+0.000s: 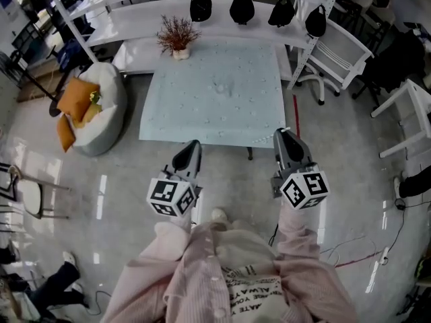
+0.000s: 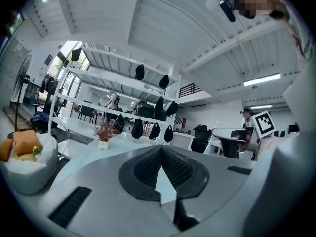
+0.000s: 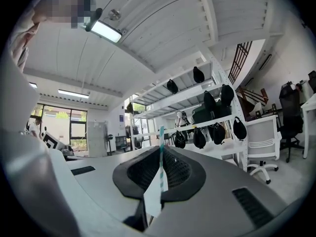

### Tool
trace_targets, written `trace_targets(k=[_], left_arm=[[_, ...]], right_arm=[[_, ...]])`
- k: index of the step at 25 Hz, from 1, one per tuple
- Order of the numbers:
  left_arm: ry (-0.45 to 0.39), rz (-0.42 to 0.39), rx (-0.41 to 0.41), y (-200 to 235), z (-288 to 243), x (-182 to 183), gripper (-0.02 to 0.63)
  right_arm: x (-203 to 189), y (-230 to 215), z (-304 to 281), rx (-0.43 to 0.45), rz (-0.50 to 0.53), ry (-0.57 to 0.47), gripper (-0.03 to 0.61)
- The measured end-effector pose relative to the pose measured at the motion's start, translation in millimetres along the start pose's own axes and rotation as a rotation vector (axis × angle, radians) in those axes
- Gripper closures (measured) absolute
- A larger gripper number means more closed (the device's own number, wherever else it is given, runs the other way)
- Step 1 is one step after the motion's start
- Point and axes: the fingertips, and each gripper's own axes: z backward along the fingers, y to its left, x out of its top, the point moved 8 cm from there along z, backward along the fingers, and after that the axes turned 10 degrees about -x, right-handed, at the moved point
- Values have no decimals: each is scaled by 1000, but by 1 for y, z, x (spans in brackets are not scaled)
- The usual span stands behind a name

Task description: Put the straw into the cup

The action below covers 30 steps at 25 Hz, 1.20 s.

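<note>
In the right gripper view a paper-wrapped straw [image 3: 160, 168] with teal stripes stands upright between the jaws of my right gripper [image 3: 162, 149], which is shut on it. The head view shows both grippers held side by side over the floor, short of the table's near edge: the left gripper [image 1: 194, 145] and the right gripper [image 1: 283, 134]. My left gripper [image 2: 161, 148] has its tips together with nothing in them. A small clear thing, likely the cup [image 1: 221, 86], stands near the middle of the pale blue table [image 1: 168, 123].
A potted dry plant [image 1: 176, 36] stands at the table's far edge. Behind it are white shelves [image 1: 135, 22] with black bags [image 1: 241, 7]. A white beanbag with orange cushions [image 1: 91, 106] lies left of the table, and a white chair [image 1: 337, 56] stands to its right.
</note>
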Motion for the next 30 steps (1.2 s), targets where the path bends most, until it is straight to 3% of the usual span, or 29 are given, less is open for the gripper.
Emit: trace_targets(k=[15, 30], left_arm=[[24, 34, 40, 62, -32, -5, 614], [52, 91, 73, 158, -147, 12, 614]], right_arm=[[-15, -11, -80, -19, -30, 14, 563], [-9, -61, -241, -22, -57, 34, 563]])
